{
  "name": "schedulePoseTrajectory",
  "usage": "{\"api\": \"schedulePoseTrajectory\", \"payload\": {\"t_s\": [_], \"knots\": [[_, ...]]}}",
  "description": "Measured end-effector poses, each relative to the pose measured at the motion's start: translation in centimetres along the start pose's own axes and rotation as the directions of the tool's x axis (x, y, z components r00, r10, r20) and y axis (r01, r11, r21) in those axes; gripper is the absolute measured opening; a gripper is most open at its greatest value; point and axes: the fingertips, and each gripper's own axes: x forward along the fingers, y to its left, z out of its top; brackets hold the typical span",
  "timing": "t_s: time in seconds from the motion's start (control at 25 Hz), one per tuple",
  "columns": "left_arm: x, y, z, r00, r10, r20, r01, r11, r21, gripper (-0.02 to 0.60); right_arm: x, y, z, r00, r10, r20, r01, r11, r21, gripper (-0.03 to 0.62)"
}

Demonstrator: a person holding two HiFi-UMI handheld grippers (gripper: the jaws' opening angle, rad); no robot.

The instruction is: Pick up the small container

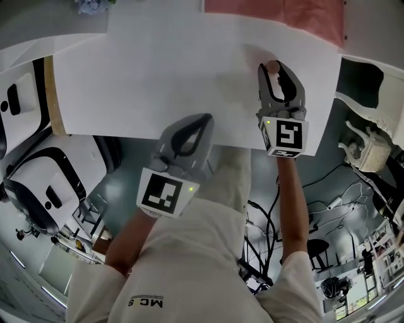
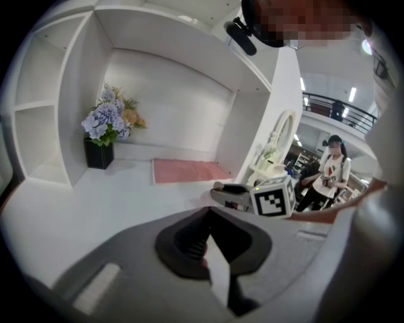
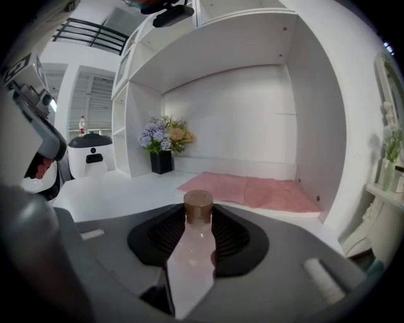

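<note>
The small container (image 1: 273,66), pale pink with a brown cap (image 3: 199,203), stands upright on the white tabletop (image 1: 158,69). My right gripper (image 1: 276,65) reaches over the table's right part. Its jaws are closed on the container's sides, just below the cap. In the right gripper view the container fills the gap between the ribbed pads (image 3: 167,236). My left gripper (image 1: 205,118) hovers at the table's near edge, left of the right one. Its tips meet with nothing between them. In the left gripper view the right gripper (image 2: 218,188) shows ahead to the right.
A pink cloth (image 1: 278,16) lies at the table's far right, beyond the container. Purple flowers in a black vase (image 2: 104,135) stand at the back left, against white shelving. A white machine (image 3: 91,158) stands off the table's left. A person (image 2: 331,170) stands in the background.
</note>
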Motion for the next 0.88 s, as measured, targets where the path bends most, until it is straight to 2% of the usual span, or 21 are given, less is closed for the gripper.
{"api": "schedulePoseTrajectory", "payload": {"t_s": [0.24,0.44,0.88], "knots": [[0.0,-0.4,-0.8,1.000,0.001,-0.005,-0.001,1.000,-0.002,0.002,-0.2,0.0,-0.1,1.000,0.003,0.007,-0.003,1.000,0.007,0.130],[-0.2,-0.7,-0.5,1.000,0.000,-0.004,0.000,1.000,0.001,0.002,-0.6,0.5,-0.4,1.000,0.026,-0.008,-0.026,1.000,-0.003,0.129],[-0.4,-1.8,0.1,1.000,-0.023,0.004,0.023,0.999,0.023,0.002,-3.0,0.3,-0.4,1.000,0.023,-0.019,-0.023,1.000,-0.006,0.129]]}}
